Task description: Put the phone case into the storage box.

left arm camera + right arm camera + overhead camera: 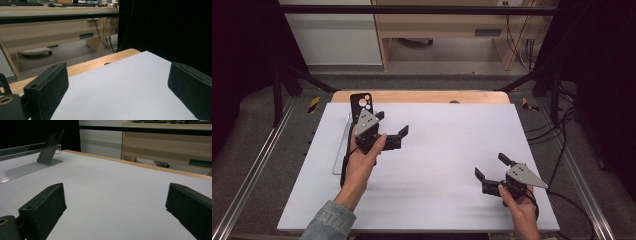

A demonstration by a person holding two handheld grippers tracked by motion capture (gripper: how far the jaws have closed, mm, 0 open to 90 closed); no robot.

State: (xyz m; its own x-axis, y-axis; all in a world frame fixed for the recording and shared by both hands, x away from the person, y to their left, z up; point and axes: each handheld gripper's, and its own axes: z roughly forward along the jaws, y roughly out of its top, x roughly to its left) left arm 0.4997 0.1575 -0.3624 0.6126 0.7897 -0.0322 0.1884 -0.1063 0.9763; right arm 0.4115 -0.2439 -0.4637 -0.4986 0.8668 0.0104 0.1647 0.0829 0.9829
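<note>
A black phone case point(361, 104) leans upright on a clear acrylic stand point(341, 150) at the far left of the white table sheet point(447, 145). The same phone case point(49, 147) appears far off to the left in the right gripper view. My left gripper point(391, 123) hovers just right of the stand, open, with nothing between its jaws; in its own view the left gripper point(117, 92) looks out over bare sheet. My right gripper point(492, 166) is open near the front right of the sheet, and the right gripper point(115, 210) holds nothing.
A wooden table edge point(422, 96) runs along the back of the sheet. Metal rails point(257, 165) flank the table on both sides, with cables point(562, 145) on the floor at right. A wooden desk point(447, 30) stands behind.
</note>
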